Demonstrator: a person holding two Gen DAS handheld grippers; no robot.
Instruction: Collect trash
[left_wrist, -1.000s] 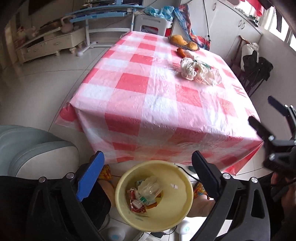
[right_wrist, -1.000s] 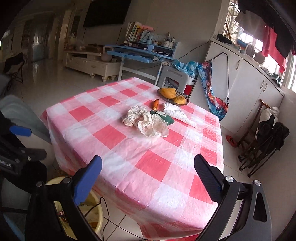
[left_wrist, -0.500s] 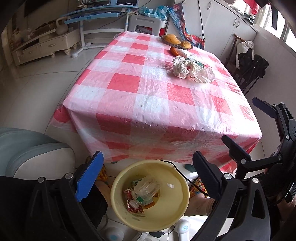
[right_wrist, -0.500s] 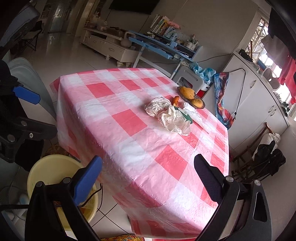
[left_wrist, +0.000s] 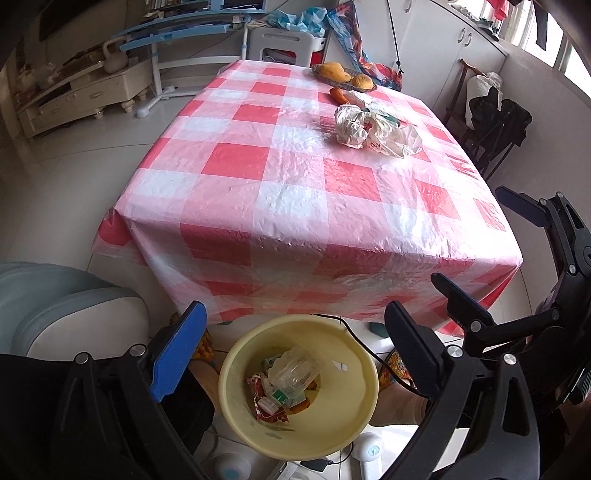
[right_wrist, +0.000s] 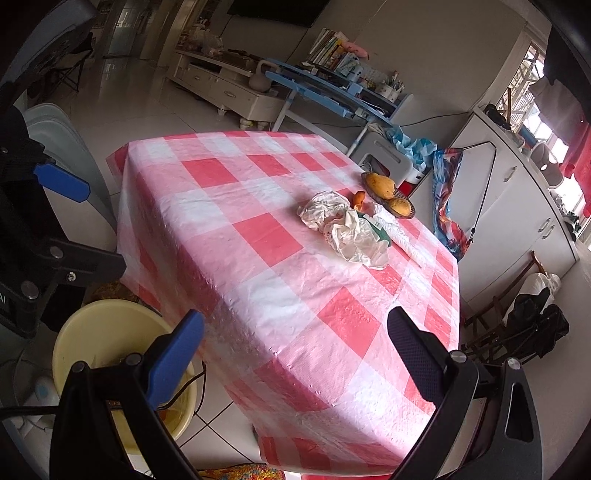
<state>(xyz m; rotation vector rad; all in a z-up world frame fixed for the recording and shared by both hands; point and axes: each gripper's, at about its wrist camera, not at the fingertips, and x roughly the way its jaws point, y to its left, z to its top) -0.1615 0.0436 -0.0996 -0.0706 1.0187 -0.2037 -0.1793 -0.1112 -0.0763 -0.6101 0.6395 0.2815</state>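
Trash fills the yellow bin's bottom.

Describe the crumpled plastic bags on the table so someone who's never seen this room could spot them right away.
Find the table with the red and white checked cloth. Toward its far end, just in front of a dish of yellow fruit, lies a heap of crumpled plastic bags. It is the only pale, wrinkled, see-through thing there; everything beside it is orange, yellow or green.

Yellow bin partly behind fingers; contents hidden.

A fruit basket sits on the checked tablecloth.
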